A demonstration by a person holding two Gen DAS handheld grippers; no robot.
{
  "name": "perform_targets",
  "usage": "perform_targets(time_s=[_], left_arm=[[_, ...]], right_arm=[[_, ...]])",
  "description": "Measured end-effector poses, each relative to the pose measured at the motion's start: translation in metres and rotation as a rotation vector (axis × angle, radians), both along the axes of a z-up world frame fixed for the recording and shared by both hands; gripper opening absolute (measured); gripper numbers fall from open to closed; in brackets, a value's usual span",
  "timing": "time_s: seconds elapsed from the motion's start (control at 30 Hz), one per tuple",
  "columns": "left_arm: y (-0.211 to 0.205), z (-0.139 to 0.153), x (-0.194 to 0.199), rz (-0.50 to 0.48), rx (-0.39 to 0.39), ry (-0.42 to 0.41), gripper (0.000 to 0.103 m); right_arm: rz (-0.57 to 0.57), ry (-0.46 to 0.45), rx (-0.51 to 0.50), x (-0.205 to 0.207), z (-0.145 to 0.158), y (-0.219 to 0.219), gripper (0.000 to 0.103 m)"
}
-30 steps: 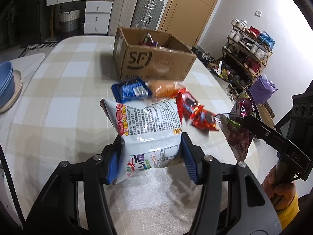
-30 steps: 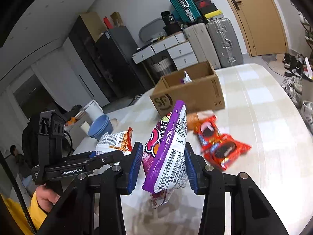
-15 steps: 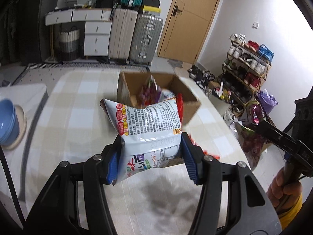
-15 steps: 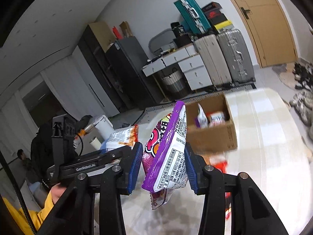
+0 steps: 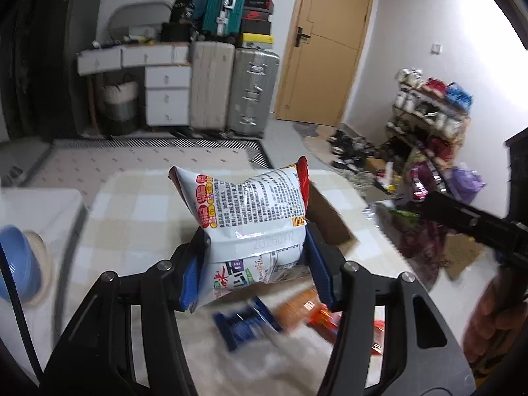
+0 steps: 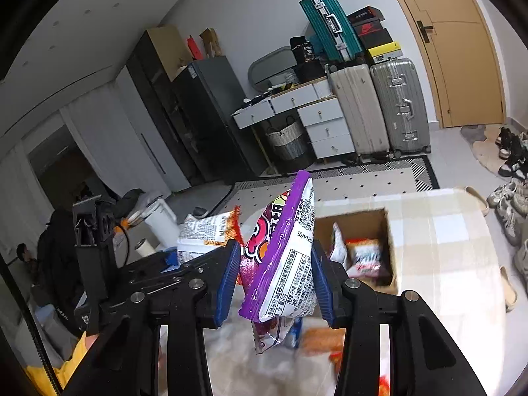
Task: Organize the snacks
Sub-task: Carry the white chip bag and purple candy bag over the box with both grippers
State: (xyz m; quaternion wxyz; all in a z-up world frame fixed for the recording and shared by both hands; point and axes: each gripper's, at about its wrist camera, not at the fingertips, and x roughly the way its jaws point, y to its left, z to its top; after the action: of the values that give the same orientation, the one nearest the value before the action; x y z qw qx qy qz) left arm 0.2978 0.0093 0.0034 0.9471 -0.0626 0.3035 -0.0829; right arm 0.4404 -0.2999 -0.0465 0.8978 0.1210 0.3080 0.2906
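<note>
My left gripper [image 5: 255, 264] is shut on a white snack bag [image 5: 254, 211] and holds it above the checked table [image 5: 132, 217]. The cardboard box [image 5: 326, 217] lies just behind the bag, mostly hidden. My right gripper [image 6: 275, 280] is shut on a purple snack bag [image 6: 283, 257], raised beside the open cardboard box [image 6: 389, 231], which holds several packets. Below on the table lie a blue packet [image 5: 244, 323], an orange packet [image 5: 297, 307] and red packets [image 5: 326, 323]. The left gripper with the white bag [image 6: 208, 231] shows left in the right wrist view.
A blue bowl stack [image 5: 16, 264] sits at the table's left edge. Suitcases [image 5: 231, 85] and white drawers [image 5: 165, 89] stand against the far wall. A shoe rack [image 5: 429, 112] is on the right. The table's far edge [image 6: 445, 194] lies past the box.
Both grippers rose and moved forward toward the box with their bags. The loose packets now lie under the grippers and the box is close behind the bags.
</note>
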Motion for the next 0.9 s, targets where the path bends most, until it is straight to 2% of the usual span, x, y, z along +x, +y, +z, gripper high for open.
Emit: perform_targets(time_s=[0.13,0.23,0.4,0.9], left_arm=[[-0.002,0.005,0.031,-0.002,0.008,0.01,0.053],[-0.005,0.006,0.055,0.0,0.043,0.017,0.053],[-0.012,0.001,0.094,-0.02,0.047,0.052,0.053],[-0.044,-0.053,0.179,-0.054,0.1,0.138,0.053]], right_arm=[[-0.007,-0.007,-0.014,0.026,0.003,0.004,0.043],[-0.011,0.01,-0.021,0.048,0.002,0.006,0.043],[-0.022,0.034,-0.056,0.079,-0.004,0.009,0.043],[-0.052,0.143,-0.091,0.134,-0.052,0.008,0.043]])
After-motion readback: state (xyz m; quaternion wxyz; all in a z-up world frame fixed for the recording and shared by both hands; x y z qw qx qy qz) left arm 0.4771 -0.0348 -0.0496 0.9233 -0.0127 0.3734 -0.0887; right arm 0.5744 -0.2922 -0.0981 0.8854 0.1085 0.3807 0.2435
